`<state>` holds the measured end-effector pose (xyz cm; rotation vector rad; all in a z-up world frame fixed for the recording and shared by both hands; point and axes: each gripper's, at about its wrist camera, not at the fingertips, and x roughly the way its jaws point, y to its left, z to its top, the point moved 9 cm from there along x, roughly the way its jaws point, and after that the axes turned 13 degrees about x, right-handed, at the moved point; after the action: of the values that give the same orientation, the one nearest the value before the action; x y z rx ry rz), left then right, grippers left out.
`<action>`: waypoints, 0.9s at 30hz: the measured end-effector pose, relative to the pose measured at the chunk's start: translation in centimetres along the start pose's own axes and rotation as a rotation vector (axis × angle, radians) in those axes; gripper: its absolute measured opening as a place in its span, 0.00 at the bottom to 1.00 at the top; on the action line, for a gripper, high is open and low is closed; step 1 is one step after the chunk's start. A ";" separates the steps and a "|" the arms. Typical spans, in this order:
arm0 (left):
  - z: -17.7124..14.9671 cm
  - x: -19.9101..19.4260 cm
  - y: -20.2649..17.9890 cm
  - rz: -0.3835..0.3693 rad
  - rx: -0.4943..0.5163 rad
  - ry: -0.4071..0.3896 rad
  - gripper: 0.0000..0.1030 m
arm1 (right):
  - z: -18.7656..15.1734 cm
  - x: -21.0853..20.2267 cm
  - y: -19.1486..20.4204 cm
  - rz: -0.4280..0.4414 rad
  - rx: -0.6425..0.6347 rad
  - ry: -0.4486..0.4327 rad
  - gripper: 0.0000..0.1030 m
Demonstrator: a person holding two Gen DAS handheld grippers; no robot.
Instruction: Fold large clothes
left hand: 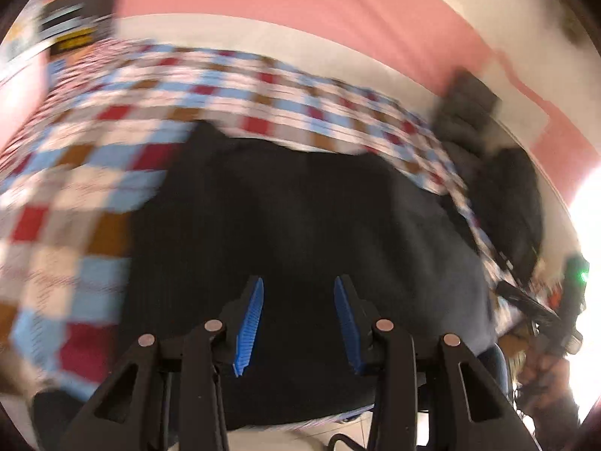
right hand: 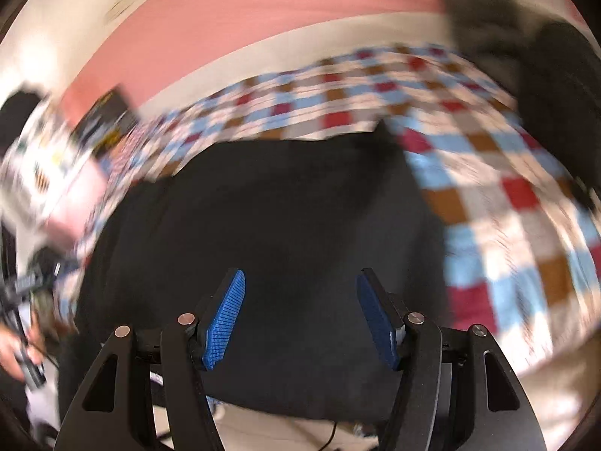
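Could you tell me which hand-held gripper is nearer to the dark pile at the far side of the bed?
Right, probably. The dark pile lies beyond the right hand-held gripper, on its side of the black garment. The left hand-held gripper views it across the garment.

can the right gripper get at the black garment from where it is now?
Probably yes. The right gripper is open with nothing between its pads, and the black garment lies flat on the checkered blanket directly ahead, unobstructed.
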<state>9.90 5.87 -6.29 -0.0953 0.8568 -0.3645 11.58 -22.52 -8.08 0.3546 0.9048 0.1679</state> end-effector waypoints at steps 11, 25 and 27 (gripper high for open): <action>2.8 11.9 -1.3 0.100 0.103 0.085 0.42 | 2.1 8.6 -4.6 -0.207 -0.062 0.021 0.58; 3.0 9.5 10.9 0.263 -0.047 0.070 0.23 | 5.3 9.7 -9.2 -0.240 0.086 0.027 0.41; 2.7 9.5 10.6 0.278 -0.022 0.066 0.23 | 5.4 9.8 -9.4 -0.248 0.090 0.020 0.41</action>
<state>20.58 12.29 -13.81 0.0160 0.9260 -0.0977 21.79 -29.67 -15.75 0.3217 0.9703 -0.0976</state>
